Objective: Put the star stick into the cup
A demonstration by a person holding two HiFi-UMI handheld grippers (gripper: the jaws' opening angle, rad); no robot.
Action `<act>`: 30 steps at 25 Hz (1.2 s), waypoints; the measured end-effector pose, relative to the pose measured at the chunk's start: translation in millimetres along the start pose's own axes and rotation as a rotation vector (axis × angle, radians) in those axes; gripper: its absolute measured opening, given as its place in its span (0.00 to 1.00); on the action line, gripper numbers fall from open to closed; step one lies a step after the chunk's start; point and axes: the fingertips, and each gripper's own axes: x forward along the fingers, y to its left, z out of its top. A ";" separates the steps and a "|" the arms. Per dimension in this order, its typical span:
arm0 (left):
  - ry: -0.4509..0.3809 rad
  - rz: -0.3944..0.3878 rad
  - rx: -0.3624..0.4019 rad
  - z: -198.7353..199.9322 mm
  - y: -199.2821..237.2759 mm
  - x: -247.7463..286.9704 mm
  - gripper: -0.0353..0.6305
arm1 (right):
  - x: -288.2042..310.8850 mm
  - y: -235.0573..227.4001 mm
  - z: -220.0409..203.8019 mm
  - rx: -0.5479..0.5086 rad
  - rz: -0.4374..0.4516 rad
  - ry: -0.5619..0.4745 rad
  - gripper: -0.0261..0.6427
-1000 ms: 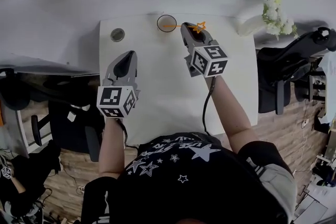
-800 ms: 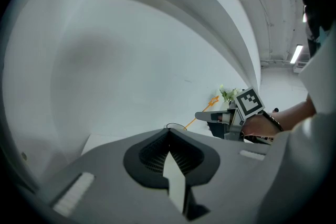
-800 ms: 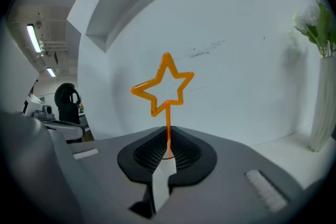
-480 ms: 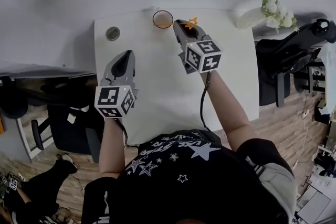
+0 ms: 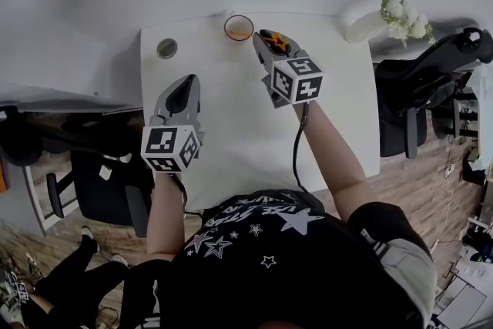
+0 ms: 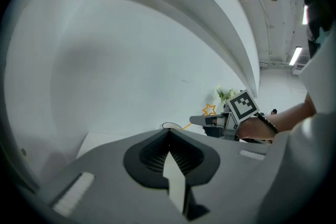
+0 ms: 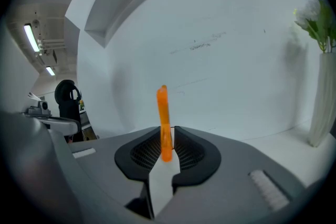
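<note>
Orange star-topped plastic stick [image 5: 275, 42]: leaned from clear round cup [image 5: 229, 25], just left, up between right gripper's [image 5: 261, 37] jaws, which had just been opening and stood slack.

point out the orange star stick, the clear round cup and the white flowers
orange star stick [image 7: 164, 113], right gripper view, its visible middle
clear round cup [image 5: 226, 28], head view, left rim
white flowers [image 5: 400, 15], head view, the blossom cluster

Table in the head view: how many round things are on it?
2. A cup at the far edge, and a grey disc left of it near the far left corner. Others may be hidden.
</note>
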 end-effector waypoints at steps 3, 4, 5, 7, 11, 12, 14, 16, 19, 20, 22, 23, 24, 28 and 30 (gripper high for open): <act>-0.002 -0.008 0.010 1.4 -6.5 -1.9 0.06 | -3.5 -1.1 -0.9 0.009 0.000 0.004 0.21; -0.002 -0.010 0.013 1.8 -8.2 -2.9 0.06 | -4.9 -1.0 -1.9 0.008 0.001 0.009 0.24; -0.003 -0.011 0.014 2.4 -9.8 -3.9 0.06 | -6.6 -1.0 -3.1 0.007 0.001 0.013 0.26; -0.008 -0.011 0.017 4.7 -12.6 -6.5 0.06 | -11.3 -1.3 -5.4 0.008 -0.003 0.019 0.28; -0.019 -0.017 0.024 8.2 -19.8 -13.5 0.06 | -24.7 -2.6 -10.1 0.028 -0.018 0.022 0.28; -0.021 -0.018 0.026 8.1 -21.9 -15.8 0.06 | -28.5 -2.7 -12.3 0.037 -0.020 0.025 0.28; -0.022 -0.020 0.028 7.1 -26.6 -20.5 0.06 | -36.9 -3.2 -17.7 0.057 -0.023 0.030 0.28; -0.023 -0.021 0.030 5.7 -32.2 -25.7 0.06 | -46.7 -3.3 -22.2 0.067 -0.024 0.032 0.28; -0.029 -0.020 0.036 5.2 -43.3 -35.8 0.06 | -64.2 -1.7 -25.9 0.068 -0.017 0.027 0.28; -0.032 -0.019 0.039 5.5 -47.6 -39.9 0.06 | -70.4 -1.0 -27.1 0.071 -0.013 0.024 0.27; -0.041 -0.016 0.043 5.9 -55.7 -47.7 0.06 | -83.0 0.1 -29.6 0.079 -0.007 0.020 0.24; -0.044 -0.014 0.043 5.6 -59.2 -51.1 0.06 | -89.7 0.5 -30.2 0.082 -0.006 0.016 0.23; -0.047 -0.012 0.041 5.1 -62.6 -54.1 0.06 | -97.0 1.0 -29.9 0.083 -0.005 0.010 0.21; -0.055 -0.012 0.038 3.1 -85.7 -65.7 0.06 | -131.9 1.2 -23.8 0.076 -0.001 -0.026 0.10; -0.060 -0.020 0.054 2.8 -102.9 -72.2 0.06 | -150.9 -1.1 -23.9 0.072 -0.003 -0.037 0.06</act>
